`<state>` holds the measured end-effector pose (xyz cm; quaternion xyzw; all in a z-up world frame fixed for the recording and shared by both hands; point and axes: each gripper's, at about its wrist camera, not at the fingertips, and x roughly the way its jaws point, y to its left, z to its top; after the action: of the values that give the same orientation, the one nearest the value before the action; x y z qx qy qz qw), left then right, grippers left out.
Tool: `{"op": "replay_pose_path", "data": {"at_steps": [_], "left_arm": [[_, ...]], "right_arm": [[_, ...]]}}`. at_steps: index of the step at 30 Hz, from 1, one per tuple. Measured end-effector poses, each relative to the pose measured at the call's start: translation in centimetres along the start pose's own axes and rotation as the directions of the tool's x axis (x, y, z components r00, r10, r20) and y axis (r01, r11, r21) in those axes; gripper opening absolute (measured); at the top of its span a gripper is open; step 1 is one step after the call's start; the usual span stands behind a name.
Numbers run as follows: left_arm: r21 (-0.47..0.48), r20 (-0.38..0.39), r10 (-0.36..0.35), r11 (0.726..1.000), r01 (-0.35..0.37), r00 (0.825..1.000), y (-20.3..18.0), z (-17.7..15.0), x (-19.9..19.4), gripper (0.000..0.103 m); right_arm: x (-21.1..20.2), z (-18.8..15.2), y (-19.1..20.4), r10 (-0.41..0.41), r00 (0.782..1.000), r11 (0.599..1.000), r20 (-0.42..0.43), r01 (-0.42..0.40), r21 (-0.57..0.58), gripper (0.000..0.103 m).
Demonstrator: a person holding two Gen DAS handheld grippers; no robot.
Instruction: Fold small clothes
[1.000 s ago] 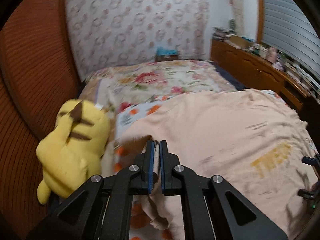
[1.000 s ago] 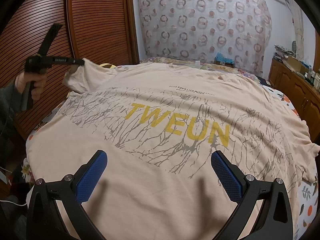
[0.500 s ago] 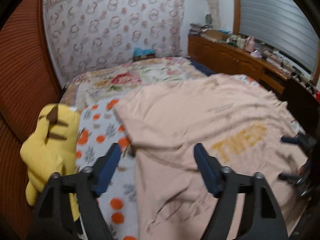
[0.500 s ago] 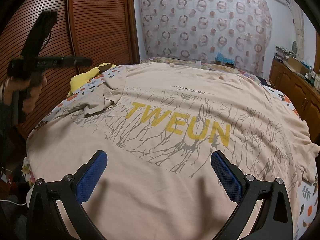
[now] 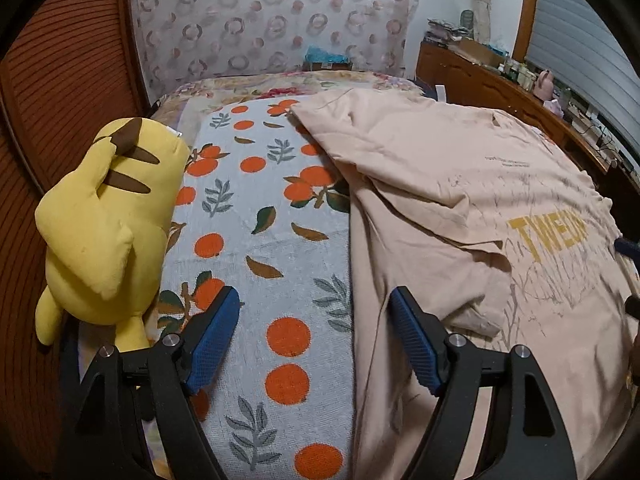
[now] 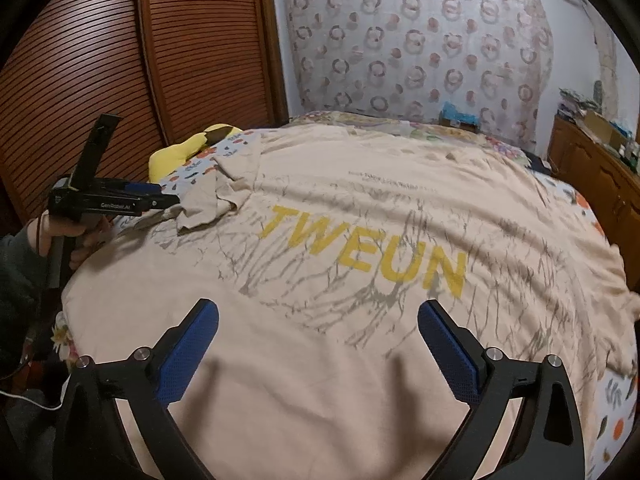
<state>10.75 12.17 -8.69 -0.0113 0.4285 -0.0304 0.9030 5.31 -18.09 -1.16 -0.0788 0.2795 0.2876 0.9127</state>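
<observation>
I see the peach T-shirt (image 6: 360, 240) spread across the bed (image 5: 260, 240), its sleeve (image 6: 212, 200) folded inward. My left gripper (image 5: 316, 336), fingers apart, hovers level over the shirt's edge; the right gripper (image 6: 318, 344), probably just above the hem, also gapes.

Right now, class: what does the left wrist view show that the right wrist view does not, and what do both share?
Only the left wrist view shows the whole yellow plush toy and the broad orange-print cover beside the shirt. Only the right wrist view shows the full TWEUN print, the left gripper from outside and the slatted wooden door. Both show the peach T-shirt with its folded-in sleeve, and open jaws.
</observation>
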Motion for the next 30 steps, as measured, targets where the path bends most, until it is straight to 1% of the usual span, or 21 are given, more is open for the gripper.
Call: {"op": "replay_pose_path", "data": {"at_steps": [1, 4, 8, 9, 10, 12, 14, 16, 19, 23, 27, 28, 29, 30], "left_arm": [[0.001, -0.001, 0.001, 1.000, -0.001, 1.000, -0.1, 0.0, 0.0, 0.080], [-0.011, -0.009, 0.015, 1.000, -0.015, 1.000, 0.0, 0.1, 0.2, 0.087], [-0.013, -0.009, 0.011, 1.000, -0.011, 1.000, 0.2, 0.2, 0.2, 0.088], [-0.015, -0.009, 0.009, 1.000, -0.009, 1.000, 0.2, 0.2, 0.2, 0.088], [-0.015, -0.009, 0.009, 1.000, -0.009, 1.000, 0.2, 0.2, 0.2, 0.088], [-0.014, -0.008, 0.011, 1.000, -0.011, 1.000, 0.1, 0.2, 0.2, 0.088], [-0.015, -0.009, 0.010, 1.000, -0.010, 1.000, 0.2, 0.2, 0.2, 0.088], [-0.015, -0.009, 0.010, 1.000, -0.010, 1.000, 0.1, 0.2, 0.2, 0.088], [-0.015, -0.009, 0.010, 1.000, -0.010, 1.000, 0.1, 0.2, 0.2, 0.088], [-0.014, -0.009, 0.011, 1.000, -0.011, 1.000, 0.1, 0.2, 0.2, 0.088], [-0.015, -0.009, 0.011, 1.000, -0.012, 1.000, 0.1, 0.2, 0.2, 0.088], [-0.015, -0.009, 0.011, 1.000, -0.011, 1.000, 0.1, 0.2, 0.2, 0.088], [-0.015, -0.009, 0.011, 1.000, -0.011, 1.000, 0.0, 0.2, 0.2, 0.088], [-0.015, -0.009, 0.012, 1.000, -0.012, 1.000, 0.0, 0.2, 0.2, 0.088]], "right_arm": [[-0.1, 0.4, 0.0, 0.000, 1.000, 1.000, 0.006, 0.000, -0.008, 0.099], [-0.2, 2.0, 0.4, 0.017, 0.999, 0.999, 0.038, -0.016, -0.038, 0.098], [0.4, 4.5, 1.2, 0.028, 0.995, 0.995, 0.096, -0.019, -0.094, 0.098], [0.8, 5.3, 1.5, 0.037, 0.993, 0.994, 0.109, -0.025, -0.110, 0.096], [1.4, 5.9, 1.8, 0.050, 0.993, 0.992, 0.111, -0.036, -0.122, 0.093], [3.0, 7.2, 2.5, 0.088, 0.992, 0.986, 0.092, -0.074, -0.148, 0.085], [4.9, 8.1, 3.2, 0.114, 0.991, 0.980, 0.075, -0.100, -0.173, 0.074], [7.0, 9.0, 4.2, 0.139, 0.989, 0.971, 0.051, -0.126, -0.203, 0.070], [10.6, 10.2, 5.6, 0.167, 0.986, 0.959, -0.007, -0.164, -0.233, 0.063], [14.7, 11.2, 7.6, 0.180, 0.982, 0.945, -0.048, -0.186, -0.268, 0.060], [18.0, 12.0, 8.8, 0.190, 0.975, 0.938, -0.115, -0.215, -0.273, 0.060], [18.5, 12.3, 8.9, 0.183, 0.975, 0.937, -0.129, -0.212, -0.277, 0.058], [19.3, 12.5, 9.1, 0.175, 0.974, 0.936, -0.146, -0.211, -0.281, 0.054], [20.0, 12.8, 9.2, 0.168, 0.972, 0.936, -0.162, -0.209, -0.283, 0.051]]}}
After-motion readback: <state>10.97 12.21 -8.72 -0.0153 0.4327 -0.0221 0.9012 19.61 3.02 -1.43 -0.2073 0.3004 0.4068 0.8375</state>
